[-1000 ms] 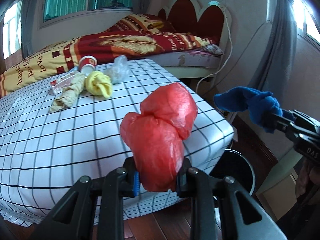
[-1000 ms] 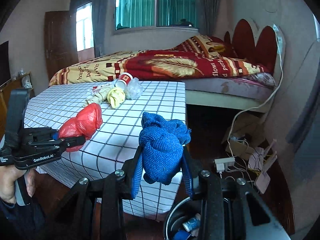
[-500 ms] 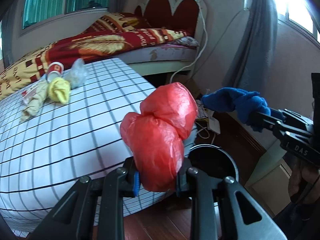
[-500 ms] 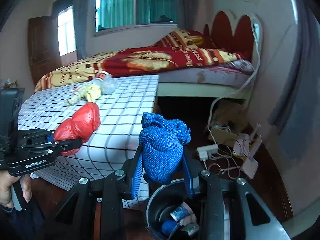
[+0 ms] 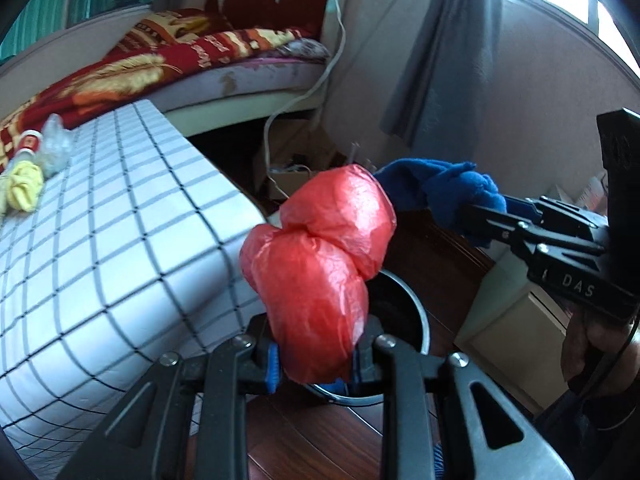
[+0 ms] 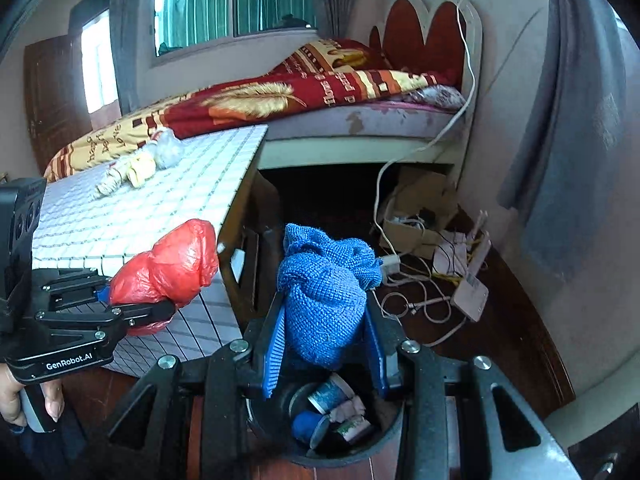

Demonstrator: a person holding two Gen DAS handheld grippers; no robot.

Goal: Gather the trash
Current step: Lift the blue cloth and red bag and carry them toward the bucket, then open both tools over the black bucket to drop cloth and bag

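Left tool (image 5: 316, 360) | grips crumpled red bag (image 5: 320, 272) | over bin (image 5: 408, 320)

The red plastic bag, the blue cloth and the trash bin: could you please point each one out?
red plastic bag (image 5: 316, 280): left wrist view, middle of bag.
blue cloth (image 6: 326, 300): right wrist view, knitted bulge.
trash bin (image 6: 360, 450): right wrist view, near rim.

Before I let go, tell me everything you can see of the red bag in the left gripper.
The red bag is thin, crinkly, slightly see-through plastic, bunched into two rounded lobes with a pinch between them. The left gripper is shut on its lower lobe, blue pads pressing both sides; the upper lobe sticks out forward, free. It hangs past the corner of the checked bed, above the round bin on the floor, close to the blue cloth. Contents cannot be seen.
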